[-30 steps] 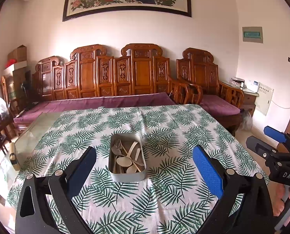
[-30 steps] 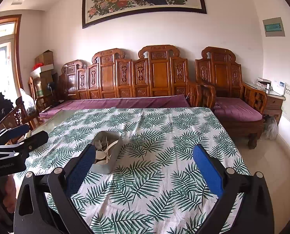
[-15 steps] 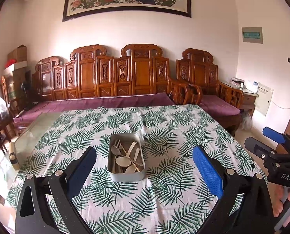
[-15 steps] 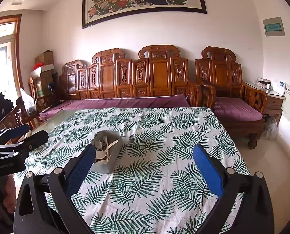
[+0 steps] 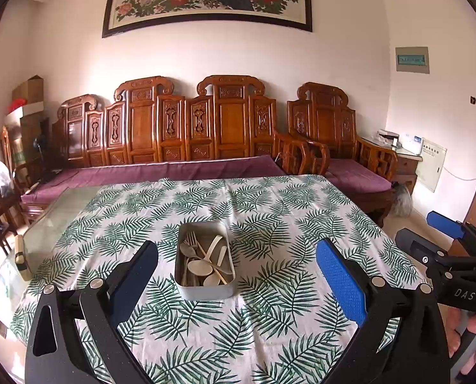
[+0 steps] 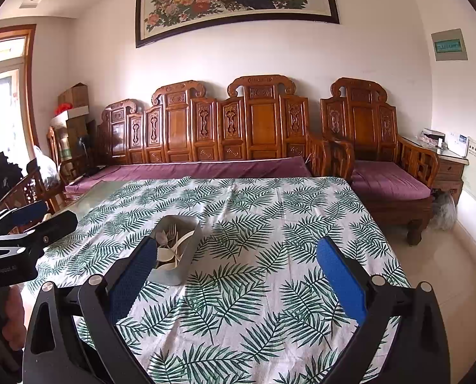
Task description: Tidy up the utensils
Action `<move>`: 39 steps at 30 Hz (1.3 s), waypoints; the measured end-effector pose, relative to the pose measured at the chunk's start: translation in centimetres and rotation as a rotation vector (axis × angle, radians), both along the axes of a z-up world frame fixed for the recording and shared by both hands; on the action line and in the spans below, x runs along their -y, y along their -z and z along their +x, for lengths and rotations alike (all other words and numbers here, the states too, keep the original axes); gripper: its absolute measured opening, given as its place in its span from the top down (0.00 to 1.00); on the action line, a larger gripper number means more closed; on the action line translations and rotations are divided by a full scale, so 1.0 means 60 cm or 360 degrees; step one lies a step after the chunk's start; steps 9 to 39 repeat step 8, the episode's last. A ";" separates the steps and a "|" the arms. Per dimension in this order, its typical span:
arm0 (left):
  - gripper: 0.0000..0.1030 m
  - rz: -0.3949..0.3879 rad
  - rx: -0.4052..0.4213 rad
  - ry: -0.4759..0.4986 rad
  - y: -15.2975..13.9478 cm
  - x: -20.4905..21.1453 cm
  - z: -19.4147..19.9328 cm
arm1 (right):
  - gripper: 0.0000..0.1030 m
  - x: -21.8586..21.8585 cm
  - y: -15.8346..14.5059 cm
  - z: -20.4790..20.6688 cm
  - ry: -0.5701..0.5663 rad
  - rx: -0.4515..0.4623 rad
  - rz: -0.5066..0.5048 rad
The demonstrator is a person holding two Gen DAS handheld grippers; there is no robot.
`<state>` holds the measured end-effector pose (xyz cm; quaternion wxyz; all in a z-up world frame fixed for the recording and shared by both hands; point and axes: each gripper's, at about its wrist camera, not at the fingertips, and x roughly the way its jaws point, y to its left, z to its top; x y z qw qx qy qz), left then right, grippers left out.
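A grey rectangular tin (image 5: 205, 289) sits near the middle of the table with several pale spoons (image 5: 198, 267) and a fork (image 5: 191, 240) piled inside. My left gripper (image 5: 236, 272) hovers open just in front of the tin, nothing between its blue pads. In the right wrist view the same tin (image 6: 186, 256) lies ahead and to the left, partly behind the left finger. My right gripper (image 6: 238, 272) is open and empty over the cloth. Each gripper shows at the edge of the other's view, held by a hand.
A leaf-print tablecloth (image 5: 270, 224) covers most of a glass-topped table; bare glass (image 5: 65, 211) shows at the left edge with a small pale object (image 5: 21, 256) on it. A carved wooden sofa (image 5: 186, 134) with purple cushions stands behind the table.
The left gripper has drifted slightly, so the tin sits a little nearer its centre. The right wrist view is practically unchanged.
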<state>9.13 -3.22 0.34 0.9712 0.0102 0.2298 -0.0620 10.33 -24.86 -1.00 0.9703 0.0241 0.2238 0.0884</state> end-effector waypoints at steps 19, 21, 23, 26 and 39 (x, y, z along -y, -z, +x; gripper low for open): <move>0.07 0.0000 -0.0006 0.0000 0.000 0.001 -0.003 | 0.02 0.000 0.000 0.000 -0.0004 -0.0001 0.0002; 0.07 0.0000 -0.0006 0.0000 0.000 0.001 -0.003 | 0.02 0.000 0.000 0.000 -0.0004 -0.0001 0.0002; 0.07 0.0000 -0.0006 0.0000 0.000 0.001 -0.003 | 0.02 0.000 0.000 0.000 -0.0004 -0.0001 0.0002; 0.07 0.0000 -0.0006 0.0000 0.000 0.001 -0.003 | 0.02 0.000 0.000 0.000 -0.0004 -0.0001 0.0002; 0.07 0.0000 -0.0006 0.0000 0.000 0.001 -0.003 | 0.02 0.000 0.000 0.000 -0.0004 -0.0001 0.0002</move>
